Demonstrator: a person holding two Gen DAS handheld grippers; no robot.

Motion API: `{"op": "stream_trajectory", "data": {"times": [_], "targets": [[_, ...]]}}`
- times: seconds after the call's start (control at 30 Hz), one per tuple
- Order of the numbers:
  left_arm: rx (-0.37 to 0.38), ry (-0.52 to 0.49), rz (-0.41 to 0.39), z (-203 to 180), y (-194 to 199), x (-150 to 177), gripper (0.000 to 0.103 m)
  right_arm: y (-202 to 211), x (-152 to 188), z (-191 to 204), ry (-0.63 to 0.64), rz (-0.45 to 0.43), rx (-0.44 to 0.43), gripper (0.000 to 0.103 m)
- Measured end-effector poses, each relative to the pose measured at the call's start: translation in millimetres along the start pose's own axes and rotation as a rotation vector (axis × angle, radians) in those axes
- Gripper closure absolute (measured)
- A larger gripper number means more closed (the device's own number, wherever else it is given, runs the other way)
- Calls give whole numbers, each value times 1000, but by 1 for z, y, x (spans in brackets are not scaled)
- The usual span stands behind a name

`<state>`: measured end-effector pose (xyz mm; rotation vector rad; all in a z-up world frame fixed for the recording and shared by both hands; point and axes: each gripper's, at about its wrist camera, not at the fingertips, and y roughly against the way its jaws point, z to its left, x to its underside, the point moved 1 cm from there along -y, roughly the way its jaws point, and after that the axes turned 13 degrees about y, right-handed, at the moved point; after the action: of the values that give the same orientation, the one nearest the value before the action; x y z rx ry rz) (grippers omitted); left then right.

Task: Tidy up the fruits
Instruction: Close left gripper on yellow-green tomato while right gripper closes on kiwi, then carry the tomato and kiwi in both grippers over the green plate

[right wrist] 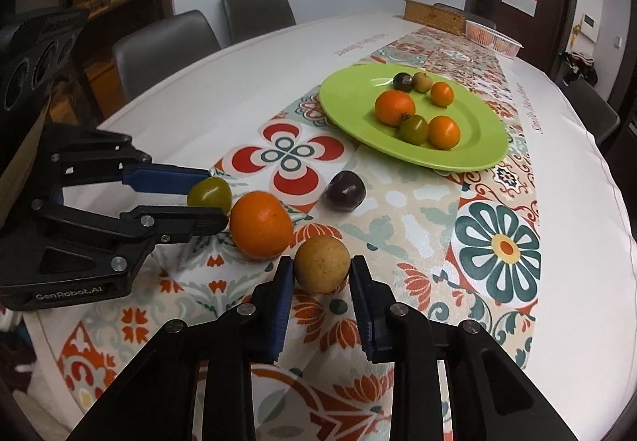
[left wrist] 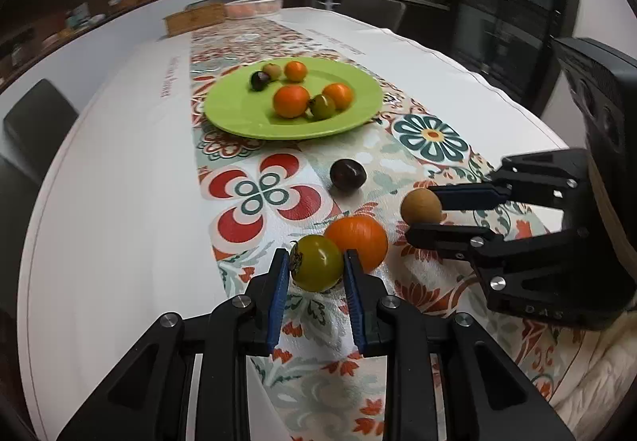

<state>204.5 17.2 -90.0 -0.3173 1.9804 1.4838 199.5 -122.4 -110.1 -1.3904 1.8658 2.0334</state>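
A green tomato (left wrist: 316, 262) is clasped between the blue pads of the left gripper (left wrist: 316, 269) at the near edge of the table (left wrist: 119, 170), touching an orange (left wrist: 360, 242). A tan fruit (right wrist: 322, 269) is bracketed by the right gripper (right wrist: 321, 275), its fingers at each side. A dark plum (left wrist: 348, 173) is seen further in. Six fruits are held on the green plate (left wrist: 239, 118) towards the table's middle.

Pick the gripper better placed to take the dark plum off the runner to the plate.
Right, marginally. The dark plum lies nearer the right gripper than the left gripper. Both already straddle fruit: tan fruit and green tomato.
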Motion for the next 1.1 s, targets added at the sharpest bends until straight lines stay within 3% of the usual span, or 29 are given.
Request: {"op": "stream_trajectory", "data": {"times": [0.23, 0.83, 1.1], "targets": [[-9, 98, -48, -10, 17, -6, 75, 22, 1, -5, -41, -49, 0, 73], [-41, 121, -191, -40, 39, -61, 75, 69, -30, -41, -120, -201, 69, 73], [-49, 146, -194, -34, 24, -95, 75, 64, -51, -75, -171, -225, 76, 73]]}}
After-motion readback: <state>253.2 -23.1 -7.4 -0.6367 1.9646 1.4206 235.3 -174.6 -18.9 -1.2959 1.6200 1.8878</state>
